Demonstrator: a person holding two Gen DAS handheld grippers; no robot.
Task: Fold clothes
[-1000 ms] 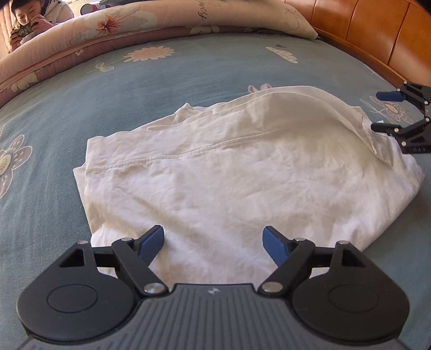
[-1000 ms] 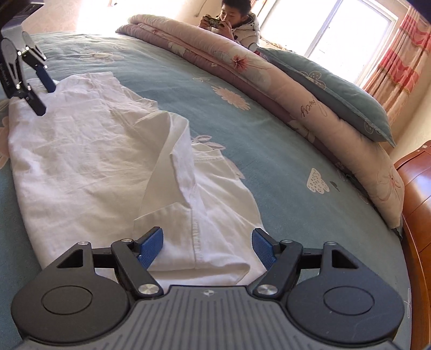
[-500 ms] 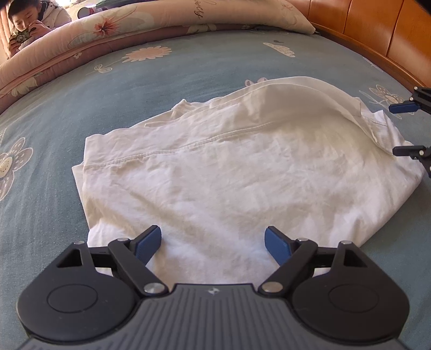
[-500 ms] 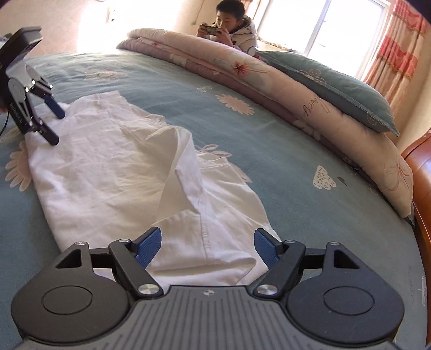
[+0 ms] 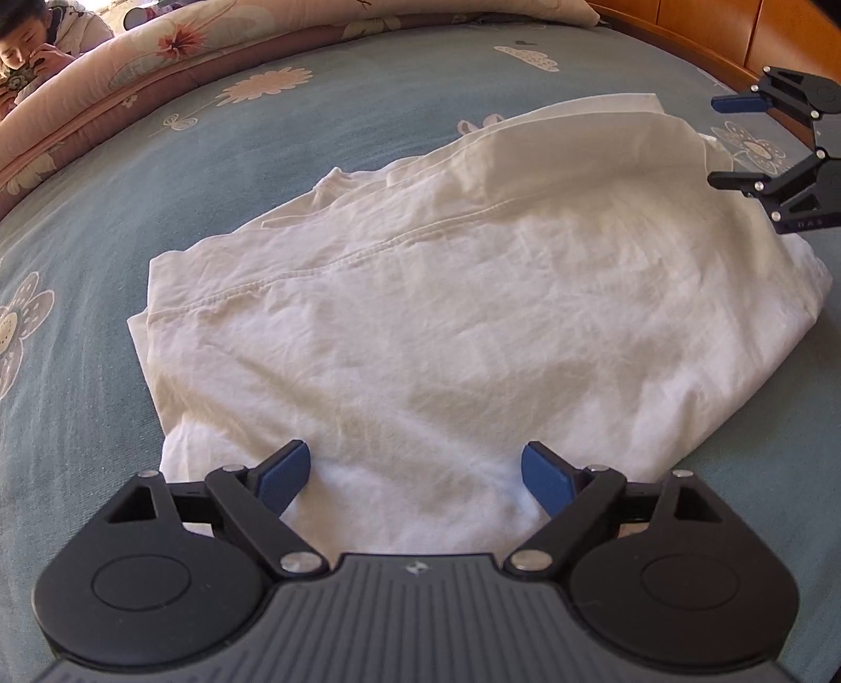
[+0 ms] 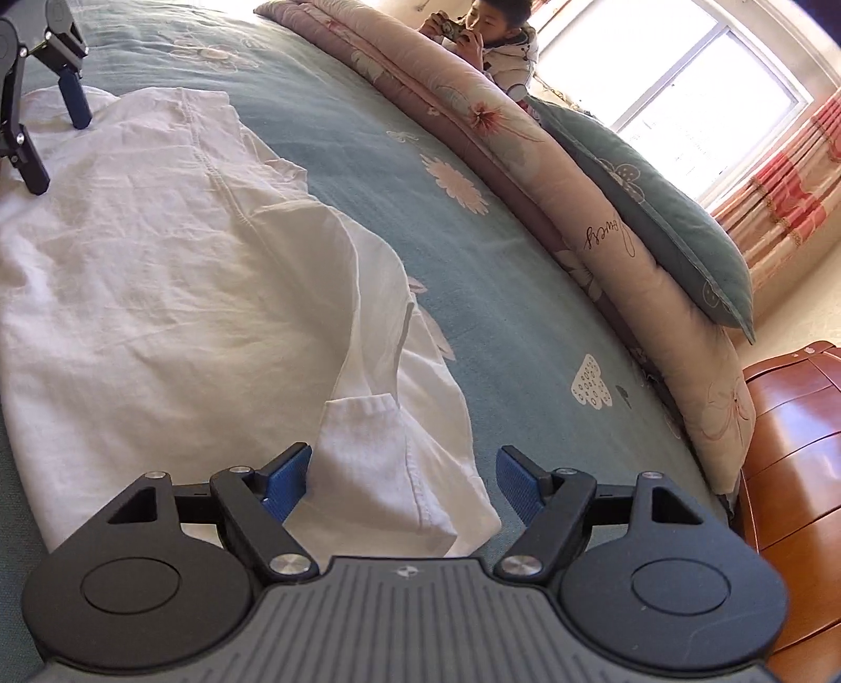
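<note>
The left gripper point(image 5: 415, 475) hovers low over the near edge of the white shirt point(image 5: 447, 315), its jaws opening with only loose cloth under them, nothing pinched — wider than a second ago, so that hem looks released. The shirt lies partly folded on the blue bedsheet point(image 5: 326, 121). At the shirt's far right end the right gripper point(image 6: 403, 475) is spread too, empty, angled down over a folded sleeve — it has rolled a little.

- One white shirt point(image 5: 420, 294) lay ahead of both claws.
- Two grippers: left point(image 5: 415, 475), right point(image 6: 402, 478).
- One pillow point(image 6: 657, 210) lay beyond.
- One quilt point(image 6: 525, 142).
- One person point(image 6: 499, 31).
</note>
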